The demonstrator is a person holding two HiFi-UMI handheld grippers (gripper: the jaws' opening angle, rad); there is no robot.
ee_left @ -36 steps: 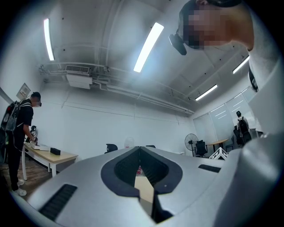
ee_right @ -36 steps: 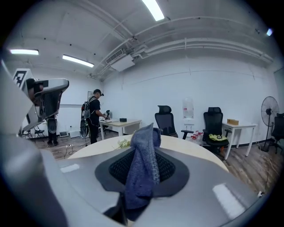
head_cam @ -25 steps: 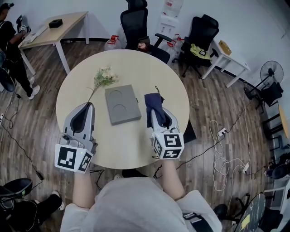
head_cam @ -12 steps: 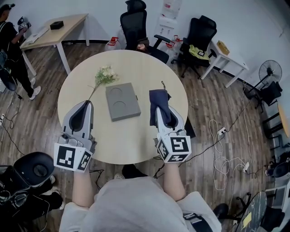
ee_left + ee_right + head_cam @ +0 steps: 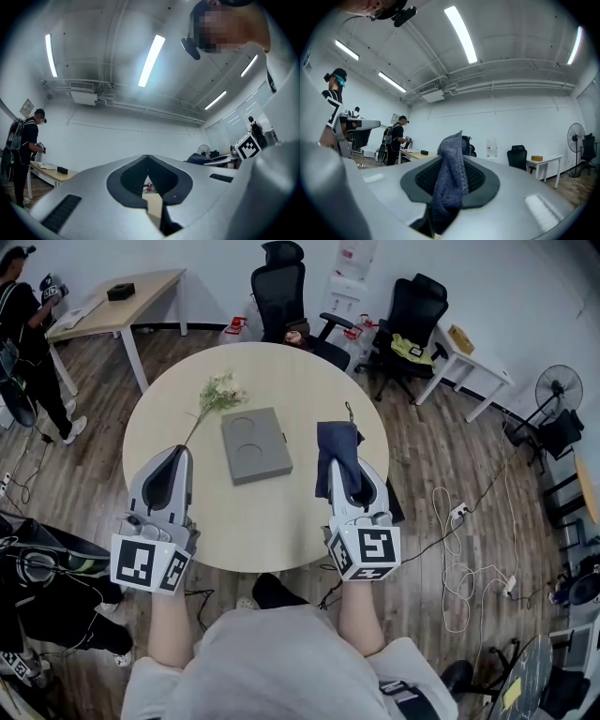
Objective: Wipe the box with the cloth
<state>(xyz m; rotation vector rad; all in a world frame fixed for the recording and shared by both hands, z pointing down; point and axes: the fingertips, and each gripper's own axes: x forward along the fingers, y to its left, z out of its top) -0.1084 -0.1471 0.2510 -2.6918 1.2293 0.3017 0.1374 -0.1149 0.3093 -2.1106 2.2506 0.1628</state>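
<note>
Since a second ago the right gripper point(image 5: 344, 476) has drifted to the right and a little back toward the person, taking the cloth point(image 5: 337, 448) farther from the box point(image 5: 256, 444); the left gripper point(image 5: 178, 461) has barely shifted. Right gripper view: jaws clamped on a fold of dark blue terry cloth point(image 5: 451, 174), which stands up out of the pads and flops forward over the tips. Left gripper view: jaws together at the tips, nothing between them, only a sliver of table showing through lower down. In the head view the box, flat and grey with two round recesses in its top, lies near the middle of the round pale wood table point(image 5: 272, 545), between the two grippers and ahead of both. The cloth hangs to the right of the box, clearly apart from it, over bare tabletop. A sprig of flowers point(image 5: 217, 397) lies just beyond the box's left far corner. Progress, as judged: the cloth is picked up and secured, so that step is done. The wiping itself looks not yet started, with no contact between cloth and box. Left to do: bring the cloth leftward onto the lid and sweep across it. The left gripper is free to steady the box if it slides.
</note>
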